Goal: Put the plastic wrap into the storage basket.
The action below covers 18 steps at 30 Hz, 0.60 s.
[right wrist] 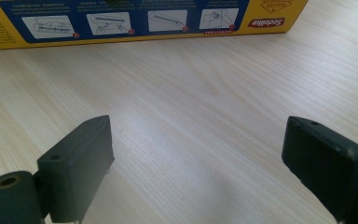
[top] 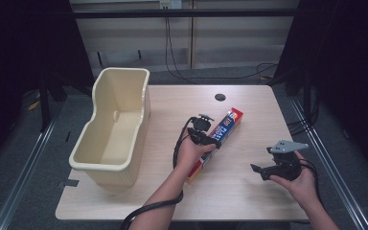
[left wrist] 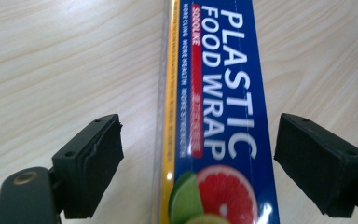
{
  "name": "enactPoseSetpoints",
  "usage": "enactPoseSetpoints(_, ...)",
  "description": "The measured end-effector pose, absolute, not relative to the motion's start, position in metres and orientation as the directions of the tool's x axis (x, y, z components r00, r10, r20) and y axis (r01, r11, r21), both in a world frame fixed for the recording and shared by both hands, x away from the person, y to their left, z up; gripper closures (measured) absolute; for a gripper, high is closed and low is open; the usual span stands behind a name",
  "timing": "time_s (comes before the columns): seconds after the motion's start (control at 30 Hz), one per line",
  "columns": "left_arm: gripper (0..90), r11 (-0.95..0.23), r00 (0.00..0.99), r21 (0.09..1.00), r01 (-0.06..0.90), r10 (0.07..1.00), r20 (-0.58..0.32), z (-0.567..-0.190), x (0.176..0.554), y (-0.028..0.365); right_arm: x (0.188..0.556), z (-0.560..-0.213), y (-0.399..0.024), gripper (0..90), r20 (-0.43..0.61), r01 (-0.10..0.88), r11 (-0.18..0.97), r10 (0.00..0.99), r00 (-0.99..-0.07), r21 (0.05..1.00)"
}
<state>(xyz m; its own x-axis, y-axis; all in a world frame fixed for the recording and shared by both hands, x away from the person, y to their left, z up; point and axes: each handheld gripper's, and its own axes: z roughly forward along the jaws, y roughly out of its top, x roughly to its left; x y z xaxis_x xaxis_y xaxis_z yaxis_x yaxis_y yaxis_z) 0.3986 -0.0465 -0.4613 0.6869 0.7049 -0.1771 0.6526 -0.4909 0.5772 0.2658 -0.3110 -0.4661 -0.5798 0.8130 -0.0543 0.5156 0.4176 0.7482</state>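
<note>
High view shows the box of plastic wrap (top: 219,142) lying flat near the middle of the tabletop (top: 239,191). Left tongs (top: 206,136) sit over the box, jaws wide on both sides, not touching it. Right tongs (top: 258,171) are wide too, at the lower right, holding nothing. A cream tub (top: 112,129) stands at the left.

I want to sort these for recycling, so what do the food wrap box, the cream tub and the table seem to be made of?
The food wrap box looks like glossy printed cardboard: sharp folded edges and light glare on the print. The cream tub seems moulded plastic, with a smooth, matte wall and rounded rim. The table shows pale wood grain, probably laminate or veneer.
</note>
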Motion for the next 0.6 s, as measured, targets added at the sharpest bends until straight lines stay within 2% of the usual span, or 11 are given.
enactPoseSetpoints(0.13,17.9,-0.504,0.697,0.579,0.641,0.698,-0.165,-0.462,0.403,-0.055,0.265,-0.465,-0.312,9.0,-0.053,0.515,0.414,0.815,-0.578,0.751)
enactPoseSetpoints(0.23,25.0,-0.508,0.71,0.584,0.633,0.682,-0.177,-0.464,0.405,-0.06,0.265,-0.465,-0.313,9.0,-0.047,0.518,0.41,0.815,-0.577,0.751)
enactPoseSetpoints(0.5,26.4,-0.526,0.701,0.54,0.657,0.689,-0.183,-0.466,0.409,-0.067,0.265,-0.465,-0.314,9.0,-0.048,0.519,0.411,0.815,-0.577,0.749)
enactPoseSetpoints(0.6,29.9,-0.524,0.689,0.525,0.67,0.703,-0.177,-0.468,0.41,-0.069,0.265,-0.465,-0.314,9.0,-0.045,0.516,0.411,0.812,-0.582,0.751)
